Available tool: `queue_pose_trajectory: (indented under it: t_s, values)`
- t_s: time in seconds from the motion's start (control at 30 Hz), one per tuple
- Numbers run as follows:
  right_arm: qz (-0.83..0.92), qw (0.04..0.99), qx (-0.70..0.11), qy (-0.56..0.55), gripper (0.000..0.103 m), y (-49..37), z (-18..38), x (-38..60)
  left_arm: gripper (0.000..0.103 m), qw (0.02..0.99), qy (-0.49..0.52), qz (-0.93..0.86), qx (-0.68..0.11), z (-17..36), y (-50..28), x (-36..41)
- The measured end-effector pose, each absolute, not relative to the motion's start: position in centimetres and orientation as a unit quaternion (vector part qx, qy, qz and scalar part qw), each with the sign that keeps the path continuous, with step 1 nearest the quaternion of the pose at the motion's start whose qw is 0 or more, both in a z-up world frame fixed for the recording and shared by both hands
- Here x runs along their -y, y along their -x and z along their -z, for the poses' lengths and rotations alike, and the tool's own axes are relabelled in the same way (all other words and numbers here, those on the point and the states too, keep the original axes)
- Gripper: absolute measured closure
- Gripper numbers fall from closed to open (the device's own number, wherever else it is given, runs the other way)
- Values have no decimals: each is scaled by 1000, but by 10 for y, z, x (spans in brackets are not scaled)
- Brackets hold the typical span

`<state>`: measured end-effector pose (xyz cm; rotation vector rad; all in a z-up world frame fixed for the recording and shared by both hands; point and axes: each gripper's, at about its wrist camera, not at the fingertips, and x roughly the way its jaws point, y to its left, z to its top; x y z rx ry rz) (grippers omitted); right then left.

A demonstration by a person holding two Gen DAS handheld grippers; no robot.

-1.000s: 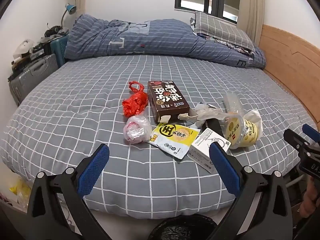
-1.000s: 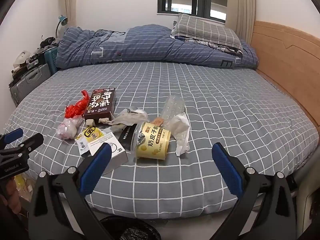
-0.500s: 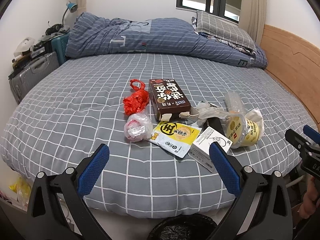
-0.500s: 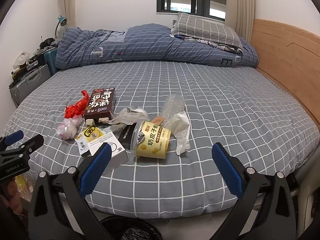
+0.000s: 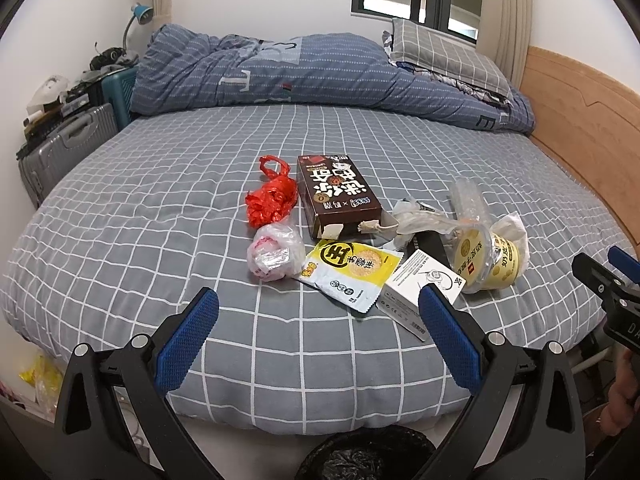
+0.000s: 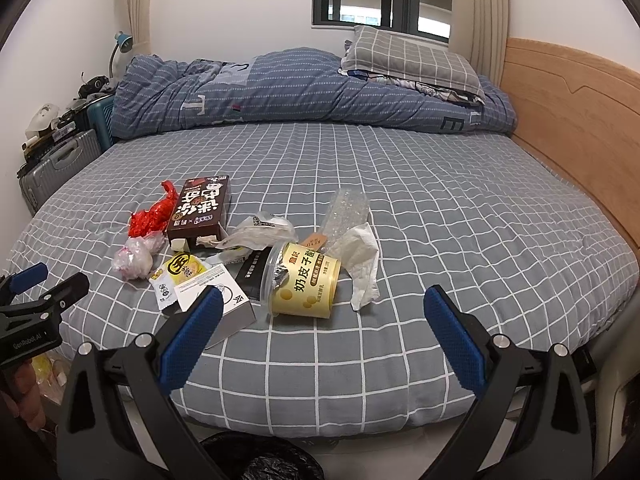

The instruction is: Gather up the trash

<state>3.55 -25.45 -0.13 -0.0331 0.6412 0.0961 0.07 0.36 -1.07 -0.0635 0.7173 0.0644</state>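
Trash lies in a cluster on the grey checked bed: a red plastic bag, a brown snack box, a pink-white crumpled bag, a yellow sachet, a white carton and a tipped yellow cup beside a white tissue. My left gripper stands open just short of the sachet, holding nothing. My right gripper is open too, near the cup and empty. A black-lined bin sits on the floor below the bed edge.
A rolled blue duvet and a checked pillow lie at the far end of the bed. A wooden headboard runs along the right. Suitcases and clutter stand at the left wall.
Both grippers have eased a little closer to the bed and the trash looks slightly nearer. Nothing on the bed has moved and both stay open.
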Motion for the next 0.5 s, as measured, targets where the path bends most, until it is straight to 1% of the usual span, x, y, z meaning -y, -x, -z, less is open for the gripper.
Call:
queue_pose_trajectory:
  t_s: [0.5]
  values:
    - [-48,948,-315,18,7,-35,2,254,6,934,28,-31,-355,13,-1,-1]
